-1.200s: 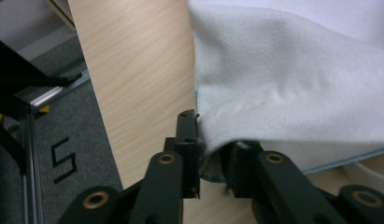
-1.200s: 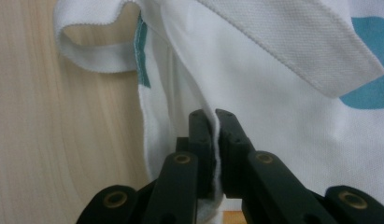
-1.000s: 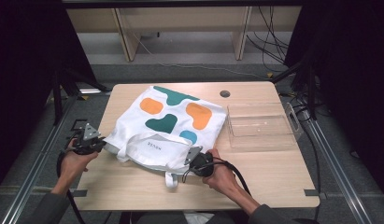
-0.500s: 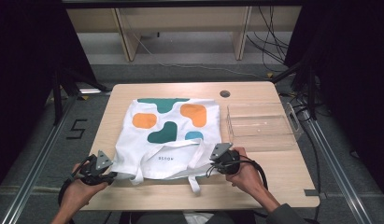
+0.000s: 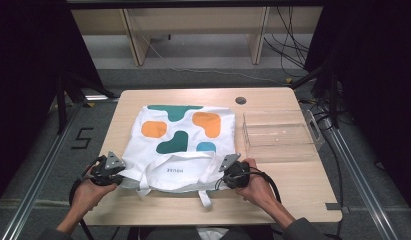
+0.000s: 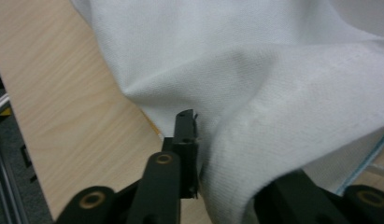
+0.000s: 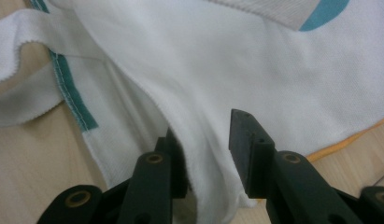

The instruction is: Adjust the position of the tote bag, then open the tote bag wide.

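A white tote bag (image 5: 185,150) with orange, green and blue blobs lies flat on the wooden table (image 5: 293,192), its handles toward me. My left gripper (image 5: 121,172) sits at the bag's near left corner. In the left gripper view the white cloth (image 6: 283,93) drapes over the right jaw, and the left fingertip (image 6: 186,135) shows bare beside it. My right gripper (image 5: 224,171) is at the bag's near right corner. Its jaws stand apart in the right gripper view, with a loose fold of the bag (image 7: 203,116) running between them.
A clear plastic bin (image 5: 279,134) stands on the table right of the bag, close to my right hand. A round cable hole (image 5: 240,100) is at the table's far edge. Bare wood lies along the near edge and the right side.
Both grippers drew the bag toward the near edge and spread it flat. Since half a second ago the bag has settled and the jaws have parted.
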Tool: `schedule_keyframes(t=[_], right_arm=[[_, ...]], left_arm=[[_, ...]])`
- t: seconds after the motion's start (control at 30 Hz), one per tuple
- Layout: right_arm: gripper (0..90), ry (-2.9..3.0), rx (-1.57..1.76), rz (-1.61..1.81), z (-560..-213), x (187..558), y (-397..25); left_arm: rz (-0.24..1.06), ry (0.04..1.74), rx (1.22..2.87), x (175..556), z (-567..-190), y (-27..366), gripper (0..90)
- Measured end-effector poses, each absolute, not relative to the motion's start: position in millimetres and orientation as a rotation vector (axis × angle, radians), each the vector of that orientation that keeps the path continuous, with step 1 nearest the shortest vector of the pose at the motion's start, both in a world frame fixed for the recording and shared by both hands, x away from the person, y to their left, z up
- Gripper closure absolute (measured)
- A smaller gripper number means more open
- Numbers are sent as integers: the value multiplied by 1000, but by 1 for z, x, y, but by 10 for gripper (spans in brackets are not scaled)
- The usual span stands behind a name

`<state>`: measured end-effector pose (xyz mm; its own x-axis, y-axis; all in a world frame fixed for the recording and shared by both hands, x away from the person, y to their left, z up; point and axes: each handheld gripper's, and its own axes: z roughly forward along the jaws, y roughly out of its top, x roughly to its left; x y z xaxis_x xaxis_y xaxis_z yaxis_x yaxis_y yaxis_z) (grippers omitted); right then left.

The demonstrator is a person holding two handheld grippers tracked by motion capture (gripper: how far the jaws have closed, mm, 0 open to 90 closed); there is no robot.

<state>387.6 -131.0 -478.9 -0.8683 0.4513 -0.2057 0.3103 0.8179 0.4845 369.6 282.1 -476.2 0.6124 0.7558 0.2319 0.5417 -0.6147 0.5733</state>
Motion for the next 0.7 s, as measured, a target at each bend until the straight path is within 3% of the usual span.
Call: schedule_keyframes(t=[0.07, 0.17, 0.27, 0.7], right_arm=[[698, 2693, 573, 632, -480, 388, -130], [793, 2693, 557, 616, -479, 388, -133], [823, 2688, 516, 631, -475, 391, -140], [845, 2658, 640, 724, -456, 388, -156]], left_arm=[[654, 1022, 2382, 367, -476, 280, 824], [632, 1005, 2402, 356, -468, 276, 836], [638, 1006, 2380, 346, -467, 272, 837], [558, 977, 2316, 329, -459, 268, 837]])
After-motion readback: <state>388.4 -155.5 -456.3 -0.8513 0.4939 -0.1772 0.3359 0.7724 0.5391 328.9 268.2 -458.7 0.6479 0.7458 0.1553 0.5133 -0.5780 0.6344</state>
